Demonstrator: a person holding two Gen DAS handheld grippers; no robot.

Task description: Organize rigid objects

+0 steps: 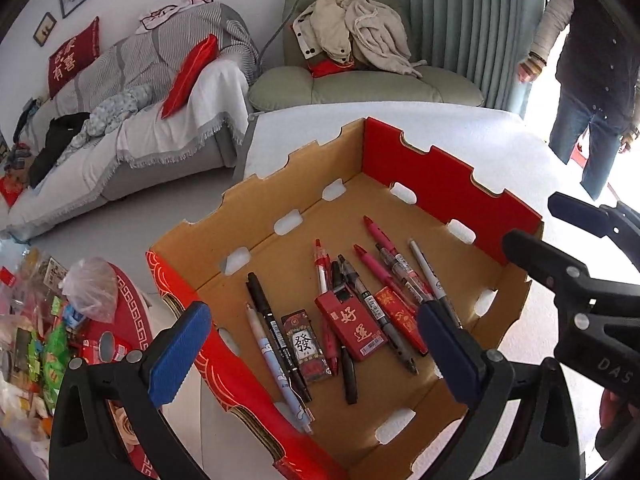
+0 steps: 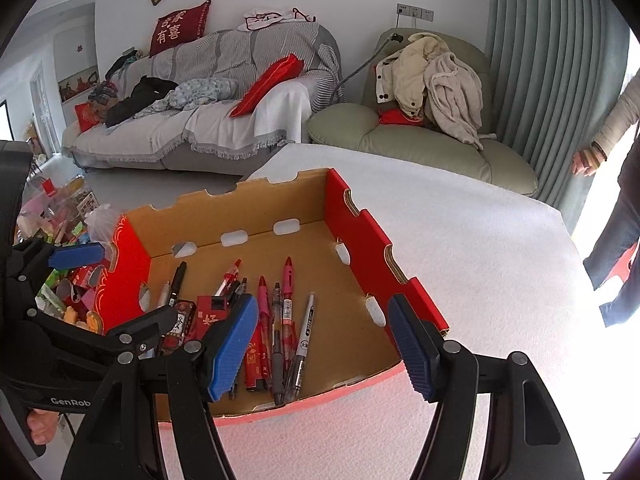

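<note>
Both your left tool [image 1: 304, 356] and right tool [image 2: 324, 344] hang open and empty over the box [image 1: 448, 184] at frame centre, where the pens [image 1: 384, 280] lie light, stiff, slippery; grip one mid-barrel.

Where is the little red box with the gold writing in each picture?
Left wrist view: the little red box lies low in the middle of the picture, on the floor of the cardboard tray, among the pens.
Right wrist view: the same box sits lower left of centre, partly hidden behind the blue pad of the right gripper.
Shared landmark: the pink pen lying in the tray.
</note>
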